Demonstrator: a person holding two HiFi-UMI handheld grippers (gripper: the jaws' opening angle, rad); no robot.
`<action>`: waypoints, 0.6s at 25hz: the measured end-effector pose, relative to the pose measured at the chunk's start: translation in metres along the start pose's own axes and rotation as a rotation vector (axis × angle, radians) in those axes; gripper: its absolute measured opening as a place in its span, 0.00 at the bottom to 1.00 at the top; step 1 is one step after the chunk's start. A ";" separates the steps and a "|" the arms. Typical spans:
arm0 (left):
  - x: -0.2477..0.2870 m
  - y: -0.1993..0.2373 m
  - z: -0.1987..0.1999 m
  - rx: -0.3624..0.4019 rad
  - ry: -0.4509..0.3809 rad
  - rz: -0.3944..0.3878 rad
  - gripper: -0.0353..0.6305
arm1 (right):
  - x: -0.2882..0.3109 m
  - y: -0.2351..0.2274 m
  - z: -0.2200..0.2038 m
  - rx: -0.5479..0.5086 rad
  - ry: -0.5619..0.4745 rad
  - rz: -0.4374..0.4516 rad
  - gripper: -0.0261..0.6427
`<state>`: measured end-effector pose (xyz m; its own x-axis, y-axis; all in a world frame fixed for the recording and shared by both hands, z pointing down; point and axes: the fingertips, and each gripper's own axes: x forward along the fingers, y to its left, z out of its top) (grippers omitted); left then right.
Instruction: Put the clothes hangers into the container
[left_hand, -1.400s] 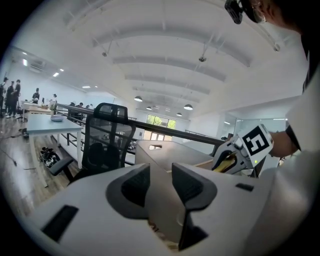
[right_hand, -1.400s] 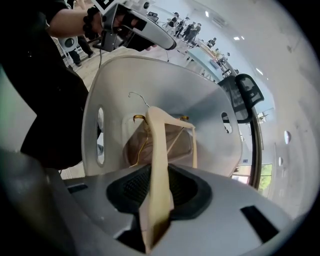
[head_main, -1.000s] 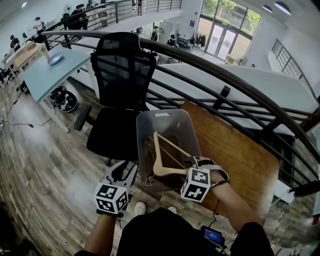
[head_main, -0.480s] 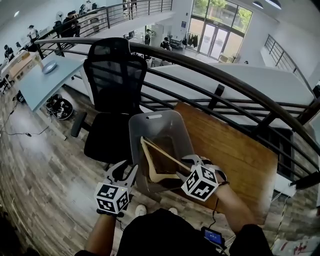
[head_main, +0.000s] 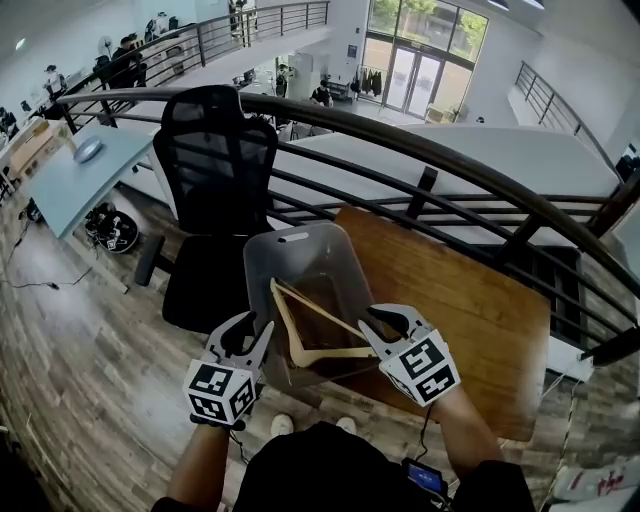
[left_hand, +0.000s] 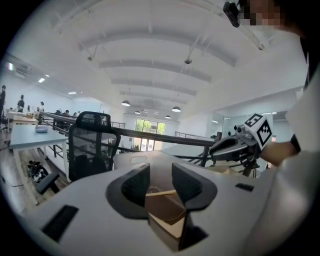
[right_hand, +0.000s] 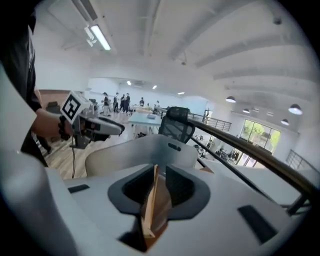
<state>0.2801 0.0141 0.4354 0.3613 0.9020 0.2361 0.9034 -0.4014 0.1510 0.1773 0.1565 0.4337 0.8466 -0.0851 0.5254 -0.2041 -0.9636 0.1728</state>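
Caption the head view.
Right hand-held gripper, its jaws just closed on a pale wooden clothes hanger, over a translucent grey plastic container.

Black mesh chair (head_main: 213, 190), curved railing (head_main: 400, 150), wooden floor (head_main: 80, 340)

Black mesh-backed chair (head_main: 215, 170) stands on the wood-plank floor (head_main: 70, 340), near the left end of a brown wooden table (head_main: 470, 320). A dark curved railing (head_main: 430, 150) with several bars runs across behind both. Beyond it lies a broad white surface (head_main: 500, 165). Left of the chair, a pale blue desk (head_main: 75, 180) bears a round grey object (head_main: 88, 150). A dark heap (head_main: 108, 228) lies beneath the desk, and a thin cable (head_main: 40, 283) trails over the floor. Far side: glazed doors (head_main: 400, 75), a second railing (head_main: 240, 25), and several people (head_main: 120, 65), too small to detail. Round ceiling lamps (left_hand: 125, 103) are lit.
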 end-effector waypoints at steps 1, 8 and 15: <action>0.001 -0.002 0.002 0.003 -0.006 -0.002 0.27 | -0.009 -0.008 0.002 0.047 -0.042 -0.020 0.12; -0.002 -0.022 0.020 0.098 -0.059 -0.014 0.25 | -0.086 -0.043 0.010 0.194 -0.378 -0.160 0.03; -0.008 -0.053 0.045 0.140 -0.126 -0.091 0.23 | -0.154 -0.061 0.001 0.329 -0.636 -0.307 0.03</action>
<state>0.2396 0.0356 0.3821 0.2947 0.9498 0.1045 0.9538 -0.2991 0.0291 0.0601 0.2276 0.3411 0.9811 0.1646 -0.1019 0.1574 -0.9847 -0.0745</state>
